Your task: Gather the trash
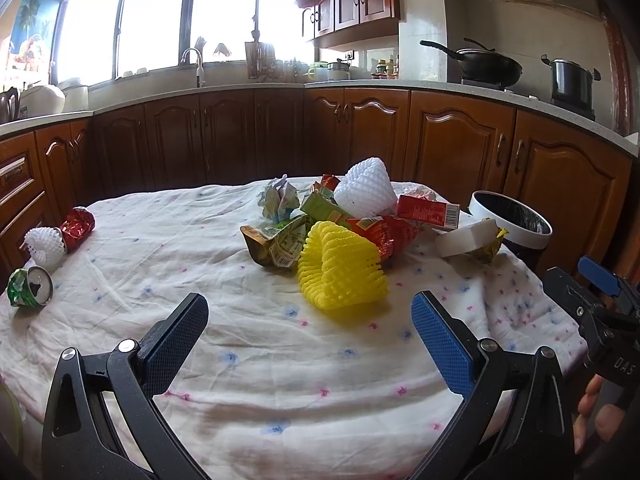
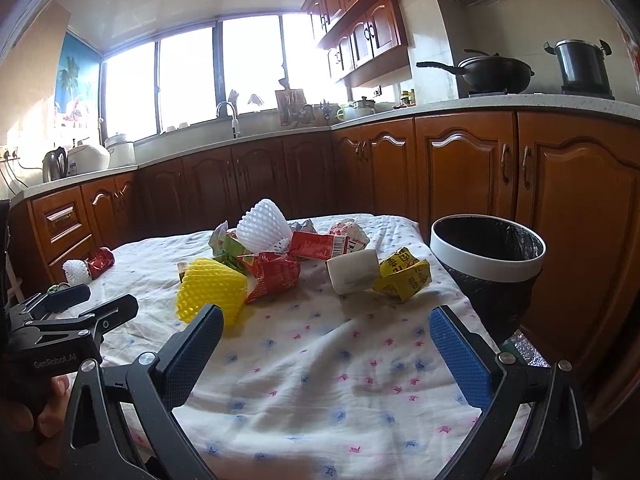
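Trash lies heaped mid-table on a flowered cloth (image 1: pixel 248 344): a yellow foam net (image 1: pixel 340 268) in front, a white foam net (image 1: pixel 362 192) atop crushed red and green cartons (image 1: pixel 320 216). A dented green can (image 1: pixel 30 286) sits far left, near what may be a red wrapper. The black-lined bin (image 2: pixel 486 260) stands past the table's right edge. Both the left gripper (image 1: pixel 310 320) and right gripper (image 2: pixel 326 336) hover spread wide, holding nothing

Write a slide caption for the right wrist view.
Open right gripper over the table, facing yellow foam net, wrappers and bin.
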